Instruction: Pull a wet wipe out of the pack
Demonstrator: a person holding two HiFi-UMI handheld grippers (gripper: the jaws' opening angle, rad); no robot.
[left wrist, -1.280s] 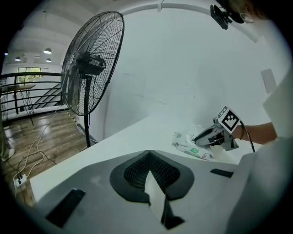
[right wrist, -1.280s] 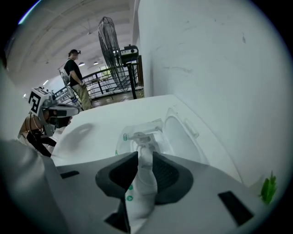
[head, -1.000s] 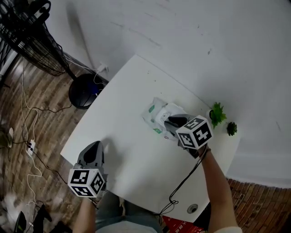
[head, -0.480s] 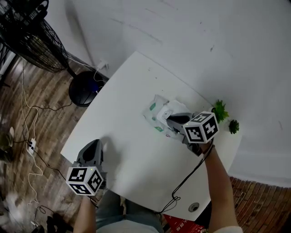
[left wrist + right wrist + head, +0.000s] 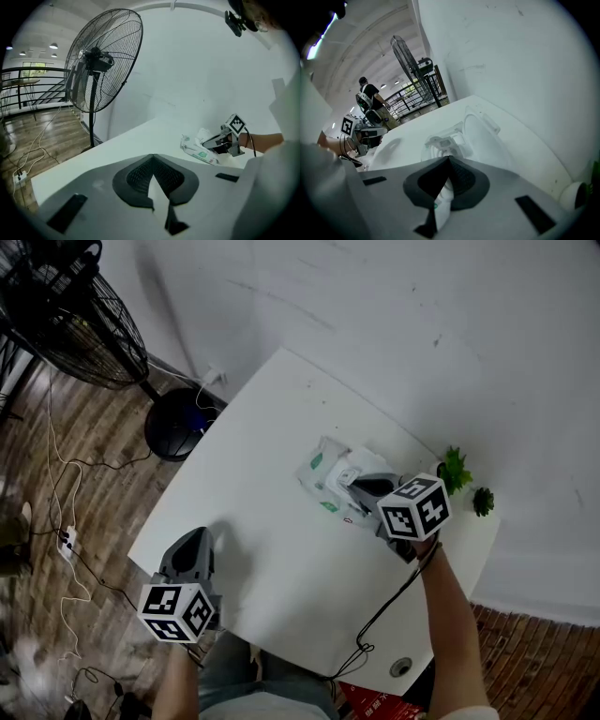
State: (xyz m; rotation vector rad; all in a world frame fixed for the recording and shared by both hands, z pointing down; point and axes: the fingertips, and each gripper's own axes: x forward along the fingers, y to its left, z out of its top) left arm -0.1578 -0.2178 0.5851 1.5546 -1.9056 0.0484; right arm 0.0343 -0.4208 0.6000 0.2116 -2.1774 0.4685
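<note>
The wet wipe pack [image 5: 328,482] lies on the far right part of the white counter [image 5: 262,559], with its round lid [image 5: 485,133] flipped open and crumpled white at the opening. The right claw [image 5: 352,486] is laid low across the pack, its tips pressed together right at that opening. Pack wrapper with a green fleck shows through the slit behind the tips, and I cannot tell whether a wipe is nipped between them. The right forearm [image 5: 452,615] reaches in from the near right corner, and a black cable [image 5: 382,613] hangs below it.

The left claw [image 5: 199,538] is well apart from the pack, at the near left edge of the counter. It points across the counter, its tips are closed, and only bare counter shows beyond them.

The head view alone shows two small green plants [image 5: 454,472] near the wall, just beyond the right claw's cube. The left gripper view shows the pack from the side, with the right claw angled down onto it, and the standing fan [image 5: 101,56] upright beside the counter. The right gripper view alone shows a person [image 5: 370,96] standing in the background.
</note>
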